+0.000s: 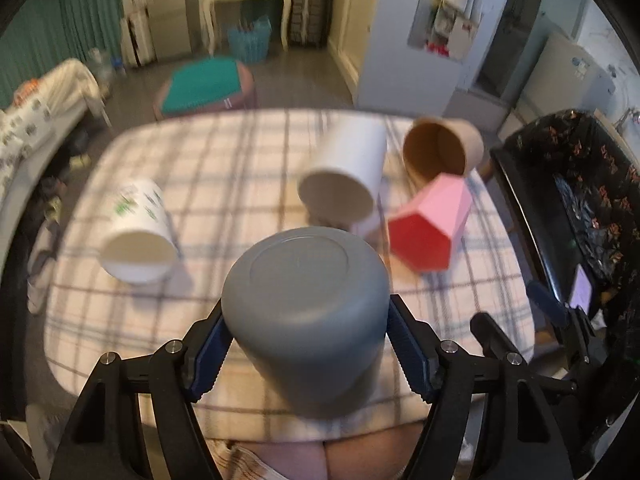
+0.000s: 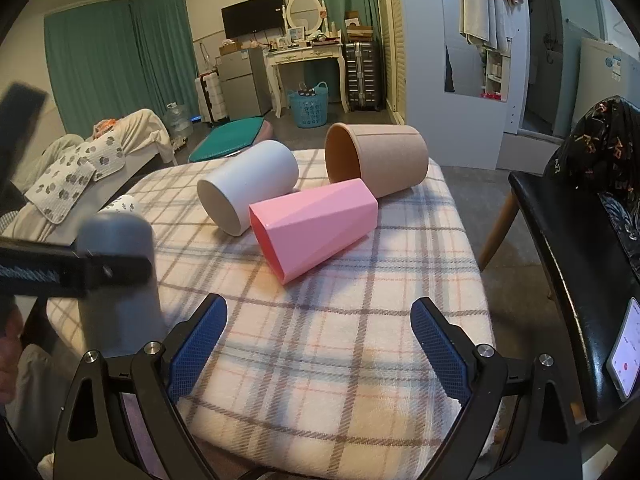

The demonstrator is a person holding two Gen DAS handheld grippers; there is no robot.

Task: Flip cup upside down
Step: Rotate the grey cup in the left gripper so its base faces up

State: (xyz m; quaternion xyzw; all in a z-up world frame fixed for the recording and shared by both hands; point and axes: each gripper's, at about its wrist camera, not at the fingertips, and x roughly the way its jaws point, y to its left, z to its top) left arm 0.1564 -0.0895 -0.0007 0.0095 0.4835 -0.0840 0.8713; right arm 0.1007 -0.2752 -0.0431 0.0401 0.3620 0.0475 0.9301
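Note:
My left gripper [image 1: 306, 344] is shut on a grey cup [image 1: 308, 312], held with its flat base up, above the near edge of the plaid-covered table [image 1: 240, 160]. The same cup shows in the right wrist view [image 2: 120, 276], clamped by the left gripper's fingers [image 2: 72, 270]. My right gripper [image 2: 318, 344] is open and empty above the table's front. A pink faceted cup [image 2: 316, 228], a white cup [image 2: 248, 184] and a tan cup [image 2: 376, 164] lie on their sides. A white printed cup [image 1: 138, 232] lies on its side at the left.
A black chair [image 2: 568, 248] with a dark patterned bag stands right of the table, a phone [image 2: 626, 364] on its seat. A bed [image 2: 92, 168] lies to the left. Beyond are a teal cushion [image 2: 228, 140], a basket and a dresser.

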